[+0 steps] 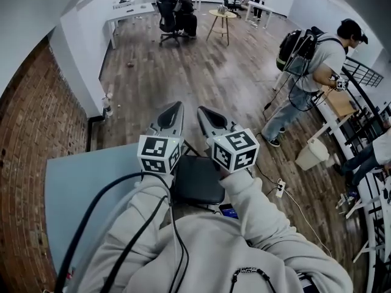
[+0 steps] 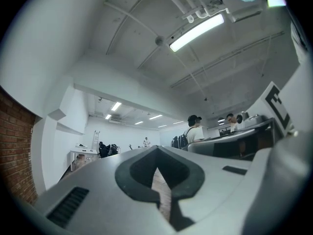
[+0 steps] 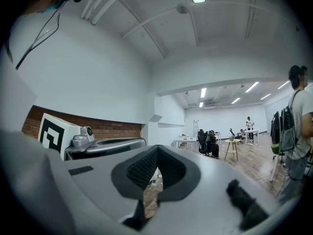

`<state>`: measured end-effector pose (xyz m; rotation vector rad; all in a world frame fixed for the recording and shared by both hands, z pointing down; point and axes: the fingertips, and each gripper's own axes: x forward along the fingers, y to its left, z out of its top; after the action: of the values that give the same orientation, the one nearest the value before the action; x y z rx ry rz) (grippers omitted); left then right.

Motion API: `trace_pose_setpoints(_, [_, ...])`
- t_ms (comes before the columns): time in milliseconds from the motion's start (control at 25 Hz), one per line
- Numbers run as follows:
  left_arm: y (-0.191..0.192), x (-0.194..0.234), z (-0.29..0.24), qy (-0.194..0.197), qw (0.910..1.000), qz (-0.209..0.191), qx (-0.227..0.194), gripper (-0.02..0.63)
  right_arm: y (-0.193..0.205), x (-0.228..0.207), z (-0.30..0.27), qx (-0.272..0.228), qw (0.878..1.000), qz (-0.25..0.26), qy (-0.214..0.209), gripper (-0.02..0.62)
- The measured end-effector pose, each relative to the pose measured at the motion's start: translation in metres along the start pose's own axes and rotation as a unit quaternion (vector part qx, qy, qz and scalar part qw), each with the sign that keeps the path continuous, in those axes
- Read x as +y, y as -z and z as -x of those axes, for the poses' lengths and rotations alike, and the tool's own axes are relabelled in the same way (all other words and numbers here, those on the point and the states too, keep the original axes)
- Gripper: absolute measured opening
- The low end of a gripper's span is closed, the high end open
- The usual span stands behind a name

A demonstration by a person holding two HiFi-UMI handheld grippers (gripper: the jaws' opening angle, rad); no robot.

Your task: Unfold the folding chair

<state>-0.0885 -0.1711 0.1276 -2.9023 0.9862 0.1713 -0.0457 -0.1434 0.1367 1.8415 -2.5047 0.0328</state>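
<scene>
**Head view:** Both arms reach forward from the body in pale sleeves, each hand hidden behind its marker cube. The left gripper (image 1: 176, 107) and the right gripper (image 1: 203, 111) run side by side, roughly level, over the wooden floor (image 1: 201, 78). Their tips lean toward each other and are near but apart. Each pair of jaws is drawn to a single point with nothing held. Black cables (image 1: 116, 224) trail from the left gripper over the left sleeve. The folding chair (image 1: 198, 179) shows as a dark panel low between the two forearms, below the grippers and touching neither. I cannot tell whether it is folded. A pale blue table (image 1: 79, 188) lies at the left by the brick wall (image 1: 30, 121). A person with a backpack (image 1: 311, 66) stands well off to the right.

**Left gripper view:** The left gripper (image 2: 157, 153) points out across the room. Its jaws are pressed together at the tips, with only floor showing through the gap behind them. The right gripper's marker cube (image 2: 276, 104) sits at the right edge.

**Right gripper view:** The right gripper (image 3: 156, 151) also has its jaws pressed together and empty. The left gripper's marker cube (image 3: 54, 131) is alongside at the left.
</scene>
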Motion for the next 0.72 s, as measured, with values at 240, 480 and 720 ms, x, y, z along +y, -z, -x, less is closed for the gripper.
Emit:
trace_pose_setpoints(240, [0.001, -0.005, -0.007, 0.011, 0.9999, 0.003, 0.0, 0.005, -0.007, -0.008, 0.0, -0.003, 1.0, 0.011, 0.009, 0.008])
trace_pose_setpoints(480, [0.003, 0.002, -0.01, 0.02, 0.9998, 0.009, 0.0, 0.005, -0.011, -0.008, -0.009, -0.008, 1.0, 0.019, 0.018, 0.006])
trace_pose_setpoints(720, [0.013, -0.012, -0.035, 0.034, 0.9992, 0.019, -0.005, 0.005, -0.005, -0.03, -0.005, -0.004, 0.999, 0.027, 0.028, 0.006])
